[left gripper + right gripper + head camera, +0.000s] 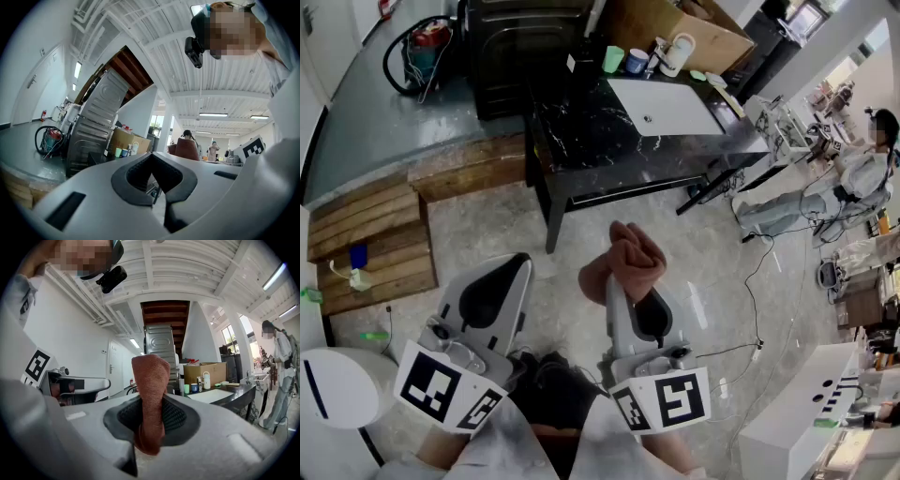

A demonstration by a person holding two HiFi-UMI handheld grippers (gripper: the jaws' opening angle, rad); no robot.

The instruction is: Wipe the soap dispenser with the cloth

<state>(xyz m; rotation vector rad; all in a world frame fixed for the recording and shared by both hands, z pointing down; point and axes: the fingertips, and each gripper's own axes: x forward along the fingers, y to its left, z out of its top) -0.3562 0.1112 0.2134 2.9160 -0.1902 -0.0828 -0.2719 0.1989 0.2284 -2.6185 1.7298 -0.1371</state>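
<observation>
Here, the black marble table (pixel 609 141) fills the upper centre of the head view, well apart from both grippers, which are held low at the bottom of the frame, side by side and pointing up toward it. The left gripper (pixel 514 272) has its jaws together on nothing, while the right gripper (pixel 628 298) is clamped on the reddish-brown cloth (pixel 623 258), which bunches above its tips. The white soap dispenser (pixel 679 52) stands at the table's far edge, near a green cup (pixel 613 58).
</observation>
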